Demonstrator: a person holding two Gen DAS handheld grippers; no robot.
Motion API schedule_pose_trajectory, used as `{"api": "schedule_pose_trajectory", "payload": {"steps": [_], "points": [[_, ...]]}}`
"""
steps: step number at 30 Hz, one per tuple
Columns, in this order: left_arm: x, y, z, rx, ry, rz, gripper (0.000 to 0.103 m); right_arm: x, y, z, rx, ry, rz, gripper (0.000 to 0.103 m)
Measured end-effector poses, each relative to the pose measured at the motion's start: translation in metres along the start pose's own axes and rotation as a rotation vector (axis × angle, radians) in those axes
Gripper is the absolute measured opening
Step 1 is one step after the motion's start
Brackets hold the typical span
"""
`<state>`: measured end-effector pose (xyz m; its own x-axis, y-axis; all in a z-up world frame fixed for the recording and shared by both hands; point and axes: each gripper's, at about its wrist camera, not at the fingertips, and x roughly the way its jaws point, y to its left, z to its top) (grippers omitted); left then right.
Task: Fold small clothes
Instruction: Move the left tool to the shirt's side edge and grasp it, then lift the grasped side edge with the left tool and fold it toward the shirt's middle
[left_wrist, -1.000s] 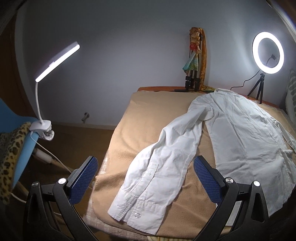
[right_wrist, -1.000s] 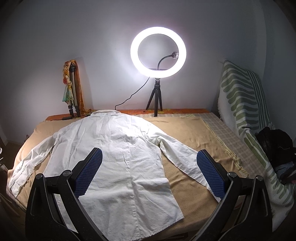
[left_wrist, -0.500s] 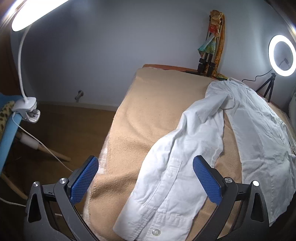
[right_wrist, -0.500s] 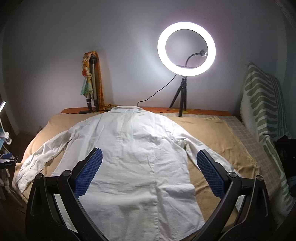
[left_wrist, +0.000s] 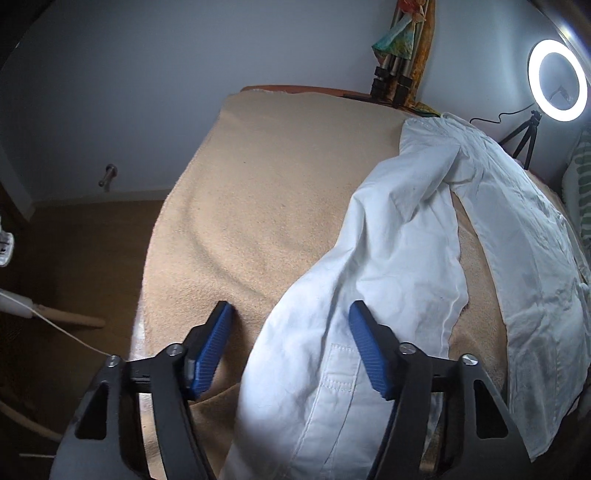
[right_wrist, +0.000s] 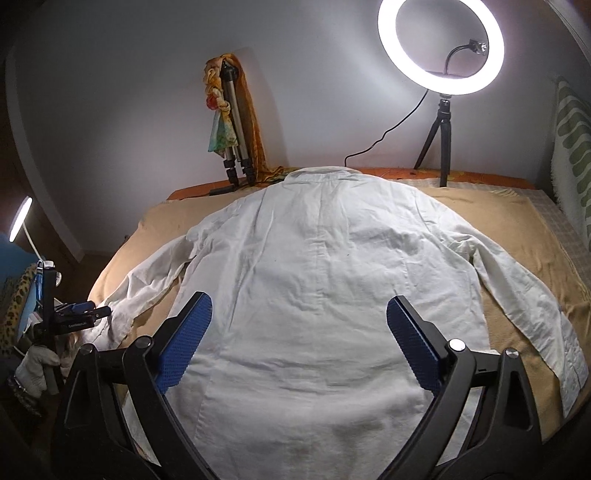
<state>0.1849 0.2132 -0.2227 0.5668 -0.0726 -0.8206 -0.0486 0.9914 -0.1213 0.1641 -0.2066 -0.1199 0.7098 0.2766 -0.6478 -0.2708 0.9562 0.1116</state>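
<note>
You are in a home bedroom: a bed (right_wrist: 517, 236) under a tan blanket (left_wrist: 280, 192), a striped pillow (right_wrist: 570, 147) by the wall, a ring light (right_wrist: 439, 44) on a tripod.

White shirt (right_wrist: 317, 288) flat beneath wide-open right claw (right_wrist: 299, 339)

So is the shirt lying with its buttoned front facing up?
No, the white shirt lies back up on the tan blanket, showing a plain panel without buttons.

White shirt (right_wrist: 325, 295) on a tan blanket (left_wrist: 280, 177); blue ribbed pads (right_wrist: 186, 343); green-striped white throw (right_wrist: 570, 140) by the blanket's right edge; leopard-print cloth (right_wrist: 14, 306) left.
</note>
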Motion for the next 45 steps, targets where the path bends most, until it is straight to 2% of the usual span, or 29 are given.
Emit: {"api": "schedule_pose_trajectory", "payload": {"steps": [2, 3, 4, 7, 8, 13, 15, 18, 23, 28, 31, 36, 38, 40, 42, 44, 45], "points": [[-0.001, 0.001, -0.001, -0.014, -0.012, -0.055, 0.031, 0.004, 0.005, -0.001, -0.015, 0.012, 0.008, 0.094], [-0.002, 0.001, -0.002, -0.021, -0.021, -0.069, 0.024, 0.006, 0.008, -0.002, -0.023, 0.018, 0.01, 0.094], [-0.003, 0.002, -0.002, -0.027, -0.03, -0.081, 0.013, 0.008, 0.008, -0.003, -0.026, 0.022, 0.011, 0.093], [-0.006, 0.003, 0.0, -0.042, -0.044, -0.106, 0.002, 0.011, 0.008, -0.006, -0.021, 0.038, 0.02, 0.088], [-0.008, 0.004, 0.001, -0.049, -0.048, -0.125, 0.002, 0.012, 0.007, -0.007, -0.017, 0.044, 0.022, 0.086], [-0.032, -0.011, 0.009, -0.061, -0.104, -0.209, 0.001, 0.017, -0.001, -0.009, 0.016, 0.071, 0.04, 0.079], [-0.044, -0.025, 0.014, -0.045, -0.127, -0.248, 0.001, 0.019, -0.005, -0.009, 0.031, 0.083, 0.057, 0.073], [-0.062, -0.056, 0.019, 0.007, -0.165, -0.318, 0.001, 0.021, -0.012, -0.007, 0.062, 0.096, 0.096, 0.068], [-0.081, -0.114, 0.02, 0.104, -0.181, -0.434, 0.001, 0.021, -0.026, 0.004, 0.081, 0.098, 0.135, 0.066], [-0.078, -0.18, 0.01, 0.233, -0.135, -0.517, 0.001, 0.029, -0.039, 0.022, 0.106, 0.106, 0.193, 0.066], [-0.068, -0.214, -0.002, 0.318, -0.099, -0.516, 0.001, 0.045, -0.042, 0.029, 0.129, 0.134, 0.238, 0.066], [-0.049, -0.248, -0.017, 0.412, 0.004, -0.536, 0.002, 0.08, -0.032, 0.028, 0.133, 0.202, 0.302, 0.066], [-0.048, -0.257, -0.023, 0.45, 0.041, -0.521, 0.012, 0.092, -0.029, 0.024, 0.142, 0.224, 0.314, 0.066], [-0.058, -0.256, -0.027, 0.468, 0.031, -0.519, 0.012, 0.103, -0.027, 0.017, 0.149, 0.243, 0.312, 0.066], [-0.071, -0.246, -0.029, 0.458, 0.028, -0.522, 0.017, 0.109, -0.027, 0.009, 0.154, 0.262, 0.31, 0.066], [-0.088, -0.231, -0.032, 0.437, 0.007, -0.527, 0.036, 0.111, -0.026, 0.001, 0.158, 0.283, 0.322, 0.066], [-0.098, -0.224, -0.033, 0.431, -0.018, -0.509, 0.039, 0.11, -0.025, -0.003, 0.16, 0.291, 0.33, 0.066]]}}
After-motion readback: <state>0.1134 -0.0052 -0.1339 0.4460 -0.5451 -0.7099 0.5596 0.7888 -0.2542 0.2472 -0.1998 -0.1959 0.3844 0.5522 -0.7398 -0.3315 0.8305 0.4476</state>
